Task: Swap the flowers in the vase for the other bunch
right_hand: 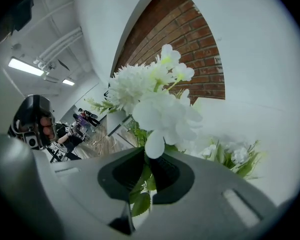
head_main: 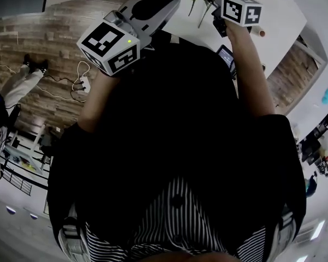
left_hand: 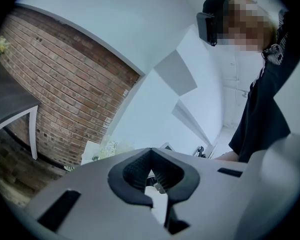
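My right gripper (right_hand: pixel 149 158) clamps the white bunch (right_hand: pixel 157 101) in its jaws, left gripper (left_hand: pixel 151 153) closed empty; I should carry it upright, gently.

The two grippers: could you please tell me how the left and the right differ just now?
The right gripper is shut on the stems of a white flower bunch; the left gripper is shut on nothing. The right gripper is held farther forward than the left gripper. Both carry marker cubes.
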Motion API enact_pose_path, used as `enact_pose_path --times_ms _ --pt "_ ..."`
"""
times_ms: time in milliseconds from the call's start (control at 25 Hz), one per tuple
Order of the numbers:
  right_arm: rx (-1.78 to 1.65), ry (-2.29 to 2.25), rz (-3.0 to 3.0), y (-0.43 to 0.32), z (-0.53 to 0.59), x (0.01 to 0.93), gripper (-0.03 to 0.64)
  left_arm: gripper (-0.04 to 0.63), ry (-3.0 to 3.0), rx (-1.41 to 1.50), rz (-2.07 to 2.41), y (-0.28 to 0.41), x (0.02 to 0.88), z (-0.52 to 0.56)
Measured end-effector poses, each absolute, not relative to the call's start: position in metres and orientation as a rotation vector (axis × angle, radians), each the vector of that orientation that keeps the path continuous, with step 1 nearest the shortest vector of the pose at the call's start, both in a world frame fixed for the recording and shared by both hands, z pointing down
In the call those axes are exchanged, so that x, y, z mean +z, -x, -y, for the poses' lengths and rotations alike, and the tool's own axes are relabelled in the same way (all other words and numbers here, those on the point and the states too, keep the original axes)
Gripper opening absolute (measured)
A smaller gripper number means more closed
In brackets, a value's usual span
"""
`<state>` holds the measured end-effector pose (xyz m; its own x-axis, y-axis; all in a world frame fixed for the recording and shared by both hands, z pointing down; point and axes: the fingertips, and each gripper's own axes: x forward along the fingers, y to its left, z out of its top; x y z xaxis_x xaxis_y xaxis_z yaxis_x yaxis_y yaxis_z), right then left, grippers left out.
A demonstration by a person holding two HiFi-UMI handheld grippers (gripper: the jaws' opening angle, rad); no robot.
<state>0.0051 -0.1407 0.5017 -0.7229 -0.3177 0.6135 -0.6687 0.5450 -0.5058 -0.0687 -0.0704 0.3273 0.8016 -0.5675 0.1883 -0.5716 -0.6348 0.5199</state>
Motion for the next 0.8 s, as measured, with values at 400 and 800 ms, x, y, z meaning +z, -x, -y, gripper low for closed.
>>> enact_pose_path --times_ms 400,800 --pt "1.194 -0.811 2.164 0.001 0.136 0.575 0.035 0.006 -2.385 0.007 0.868 0.076 0.334 0.067" --pt "1.256 -0.818 2.065 -0.002 0.132 0.607 0.096 0.006 -2.389 0.000 0.872 0.078 0.335 0.069"
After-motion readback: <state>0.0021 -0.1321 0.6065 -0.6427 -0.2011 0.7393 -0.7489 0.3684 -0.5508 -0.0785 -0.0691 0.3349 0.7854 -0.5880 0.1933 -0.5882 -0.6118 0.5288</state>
